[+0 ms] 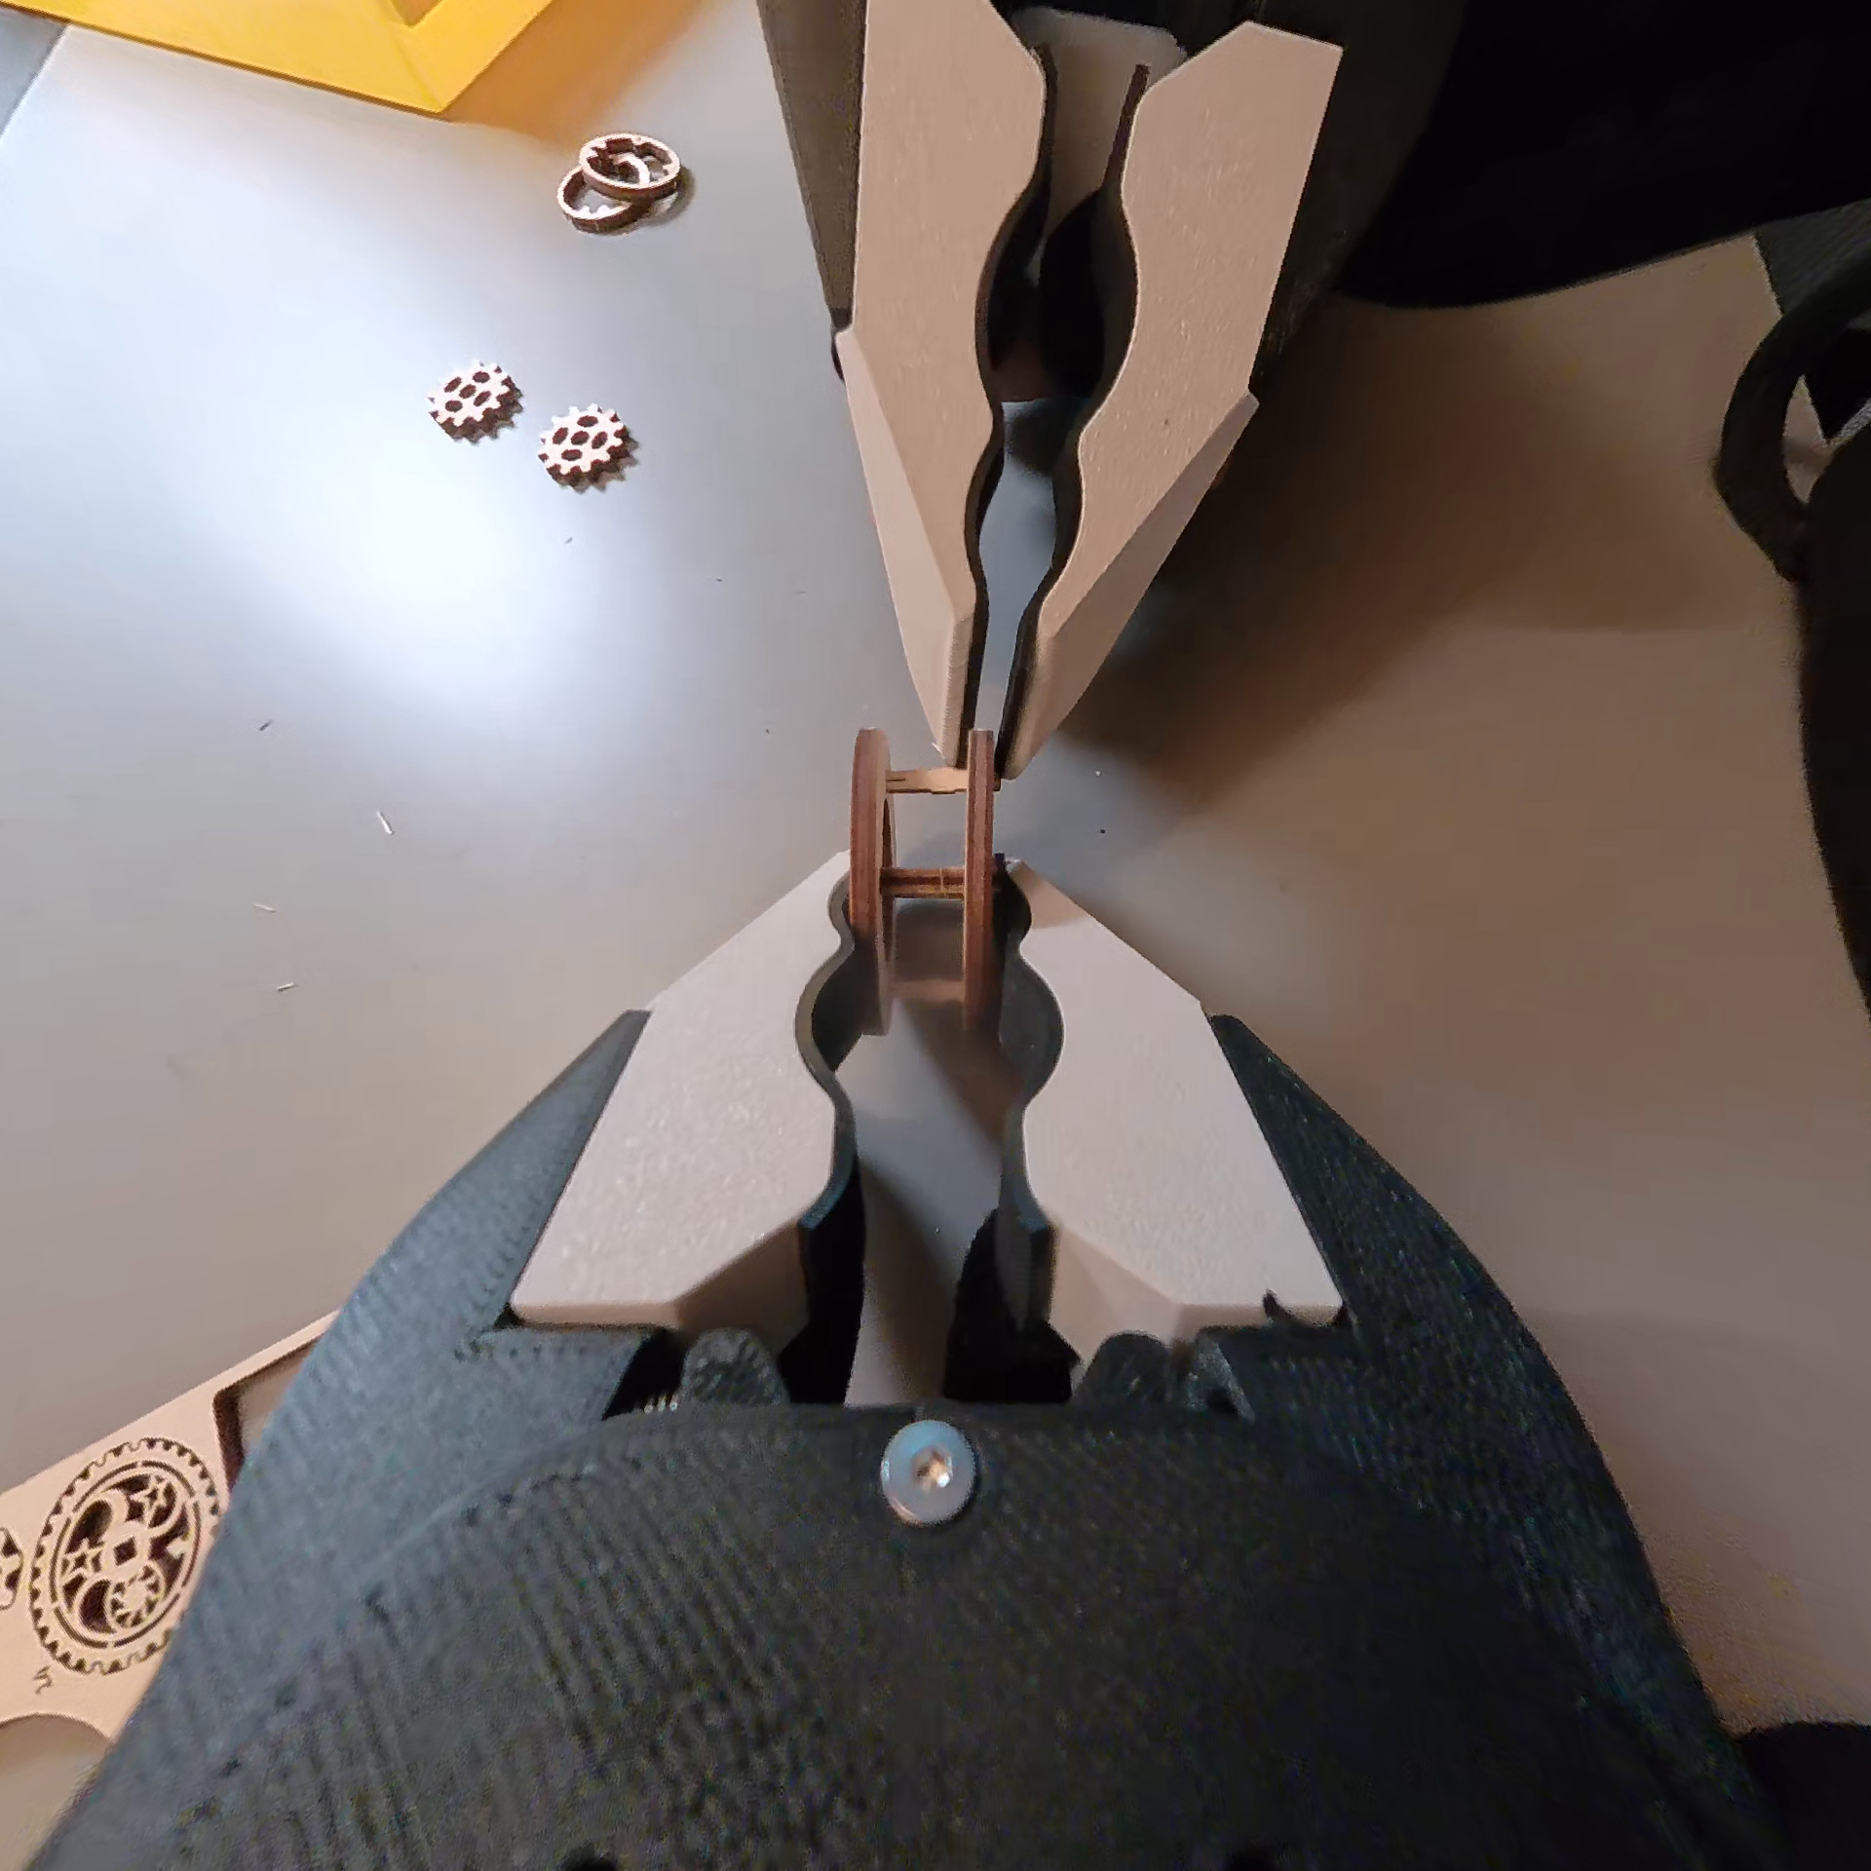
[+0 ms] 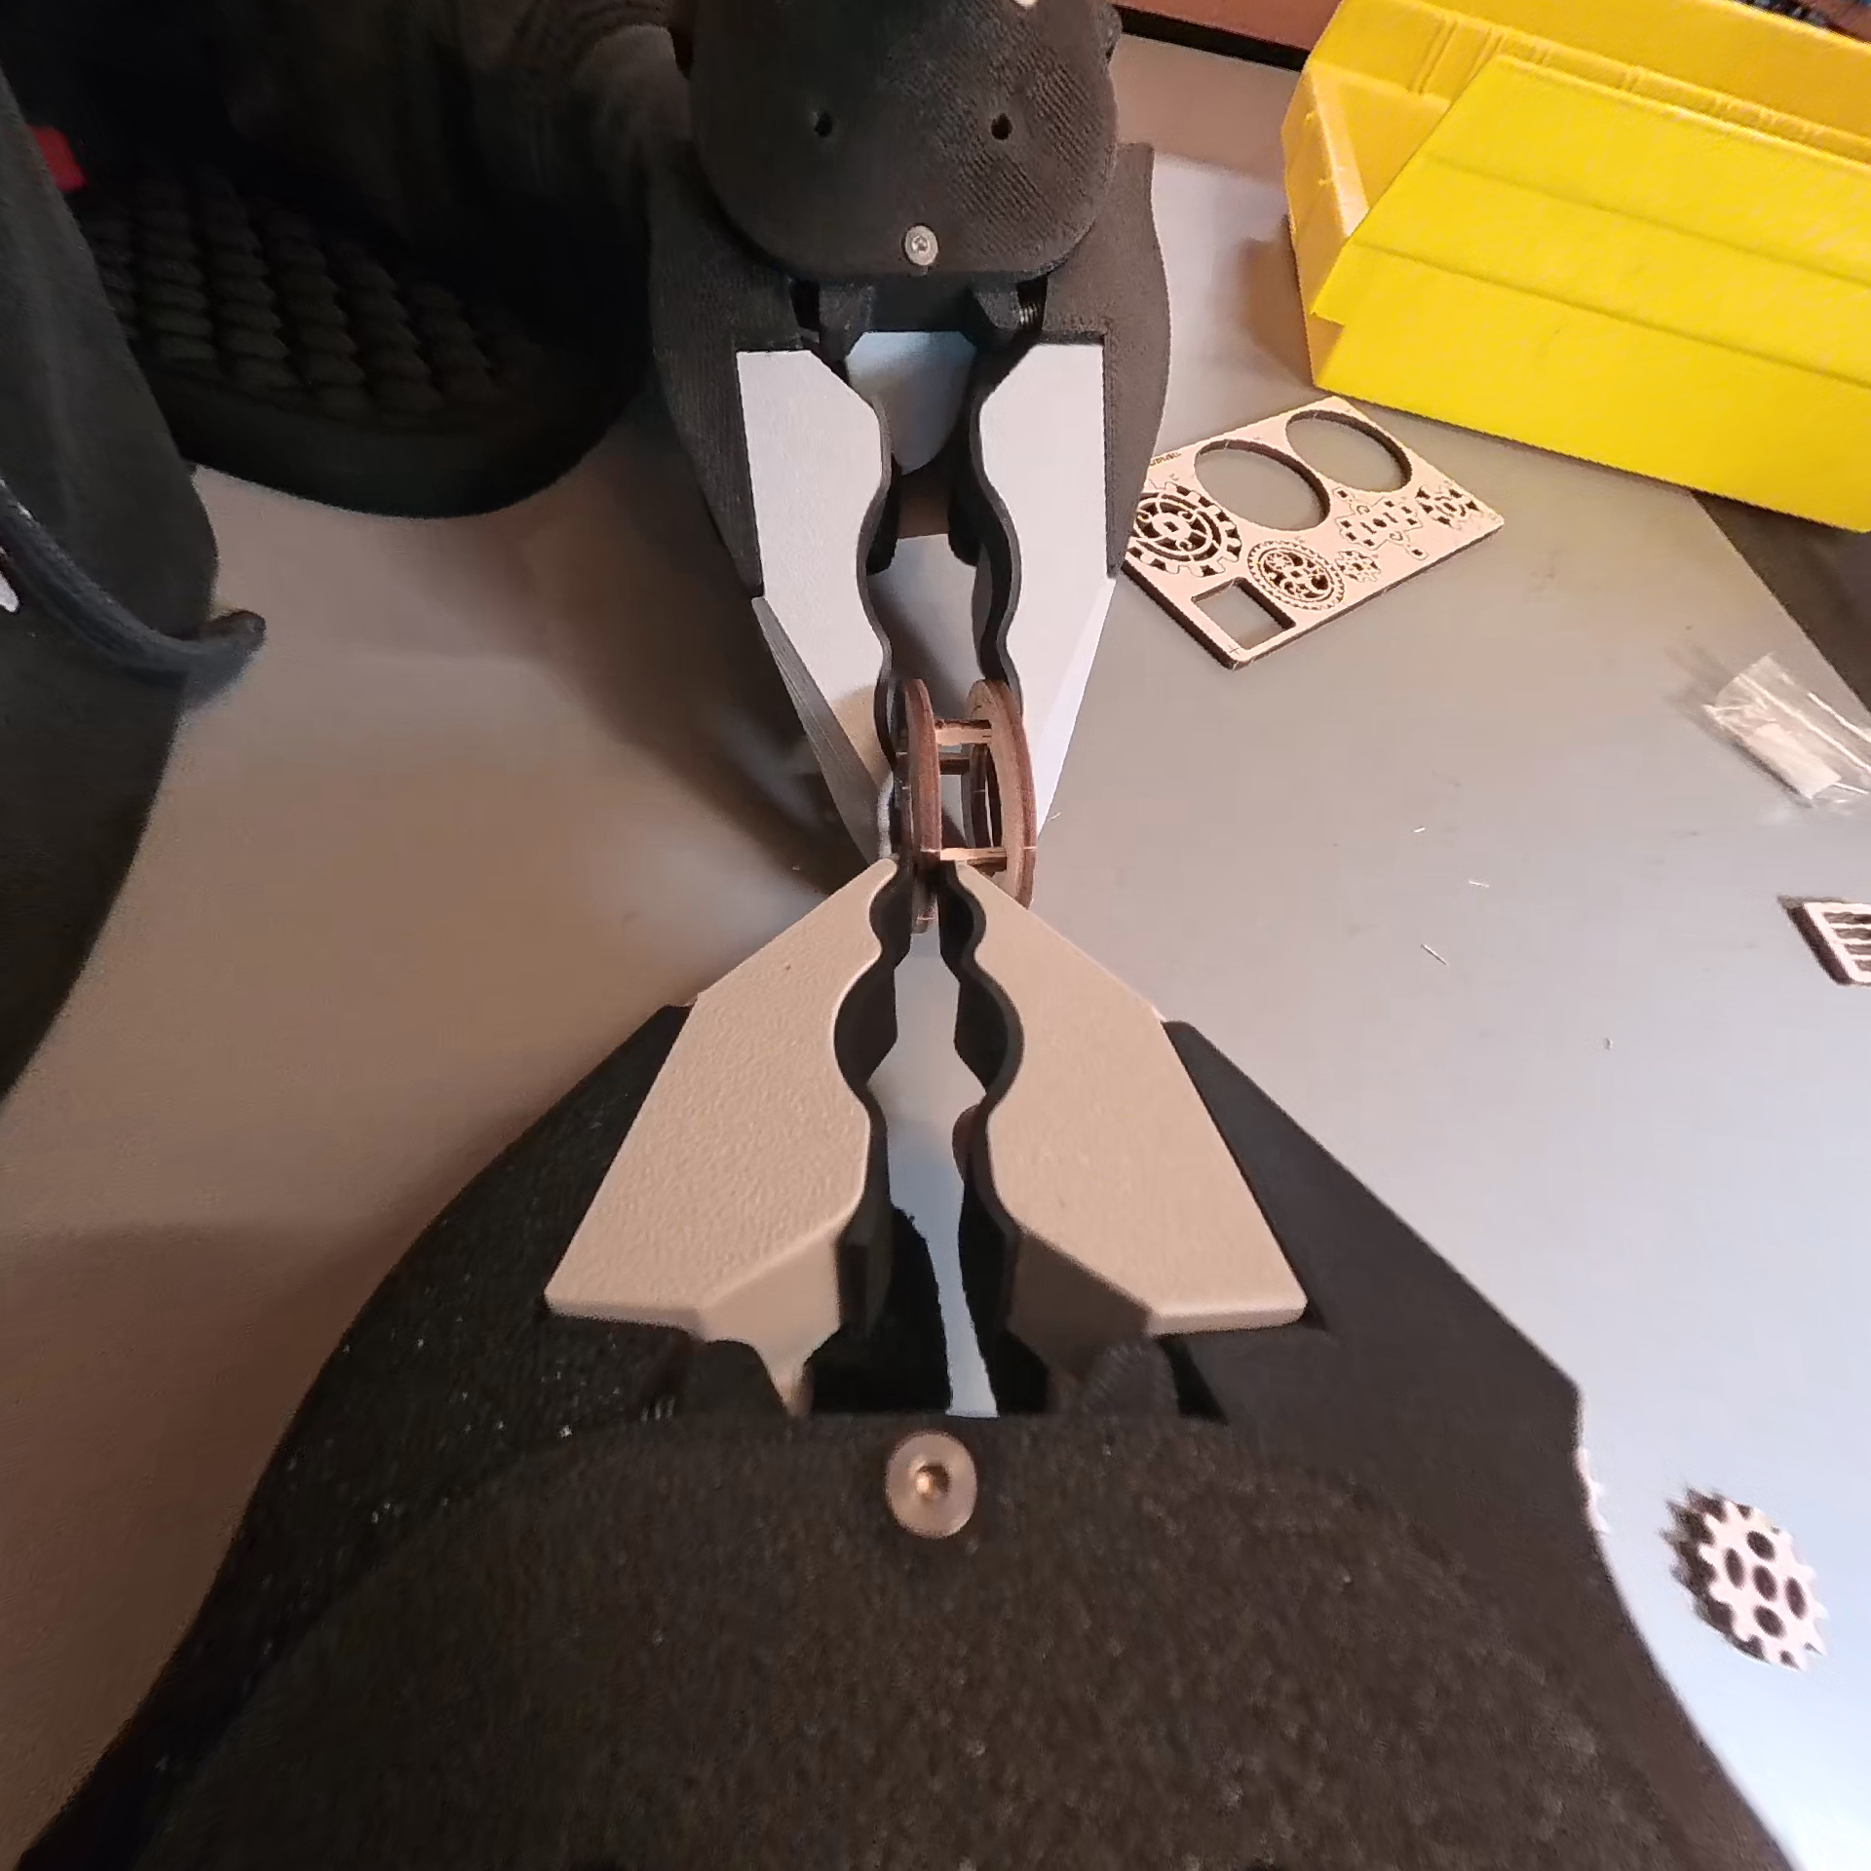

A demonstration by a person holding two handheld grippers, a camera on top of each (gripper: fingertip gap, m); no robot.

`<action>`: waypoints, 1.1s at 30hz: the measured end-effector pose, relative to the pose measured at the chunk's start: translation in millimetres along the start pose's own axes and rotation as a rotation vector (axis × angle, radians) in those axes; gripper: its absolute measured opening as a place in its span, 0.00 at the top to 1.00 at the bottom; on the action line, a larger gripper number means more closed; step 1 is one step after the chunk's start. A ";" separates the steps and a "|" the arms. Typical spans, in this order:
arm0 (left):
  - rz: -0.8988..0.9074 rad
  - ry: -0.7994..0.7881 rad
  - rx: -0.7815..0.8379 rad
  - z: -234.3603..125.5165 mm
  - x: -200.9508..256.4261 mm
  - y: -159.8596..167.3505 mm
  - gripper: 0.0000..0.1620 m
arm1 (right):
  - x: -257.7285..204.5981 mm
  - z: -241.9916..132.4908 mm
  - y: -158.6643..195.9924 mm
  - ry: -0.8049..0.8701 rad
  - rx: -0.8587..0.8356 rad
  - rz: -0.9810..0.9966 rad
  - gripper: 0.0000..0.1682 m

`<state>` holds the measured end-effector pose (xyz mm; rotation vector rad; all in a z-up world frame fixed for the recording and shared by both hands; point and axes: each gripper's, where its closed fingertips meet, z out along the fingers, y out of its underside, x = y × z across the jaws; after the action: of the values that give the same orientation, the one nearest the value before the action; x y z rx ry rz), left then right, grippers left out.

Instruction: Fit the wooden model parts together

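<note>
A small wooden spool [image 1: 921, 881] made of two round discs joined by thin crossbars is held above the grey table [image 1: 304, 709]. My left gripper [image 1: 931, 911] is shut across it, one finger on each disc's outer face. My right gripper [image 1: 977, 749] comes from the far side and is shut on the rim of the right-hand disc [image 1: 979, 810]. In the right wrist view the spool [image 2: 962, 790] sits between my right gripper [image 2: 926, 891], which pinches the near disc edge, and my left gripper [image 2: 957, 800] beyond it.
Two small wooden gears [image 1: 473, 400] [image 1: 584, 449] and stacked rings [image 1: 620, 177] lie at the far left. A cut-out wooden sheet [image 2: 1316, 526], a yellow bin [image 2: 1579, 233], a plastic bag [image 2: 1792, 739] and another gear [image 2: 1746, 1605] lie to the right. Black gear with a cord [image 2: 101, 506] lies to the left.
</note>
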<state>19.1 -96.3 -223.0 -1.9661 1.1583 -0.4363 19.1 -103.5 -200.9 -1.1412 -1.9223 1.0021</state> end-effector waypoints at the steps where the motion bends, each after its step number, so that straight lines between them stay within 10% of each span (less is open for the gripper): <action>1: -0.006 -0.001 -0.001 0.1 -0.2 0.0 0.87 | 0.1 0.1 0.0 0.000 -0.001 0.006 0.99; 18: 0.001 -0.014 0.012 0.6 -1.6 -1.3 0.88 | 1.2 -3.4 -0.1 0.024 0.010 -0.015 0.99; 26: 0.155 -0.077 0.022 0.6 -2.0 -3.1 0.88 | 1.4 -3.0 4.7 0.040 -0.022 -0.049 0.74; 33: 0.397 -0.191 0.018 2.1 -2.9 -4.7 0.87 | 3.6 3.6 10.0 0.125 -0.076 -0.271 0.87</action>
<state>21.6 -91.6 -220.3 -1.6654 1.3713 -0.0499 18.5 -98.0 -210.7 -0.9296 -1.9636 0.7020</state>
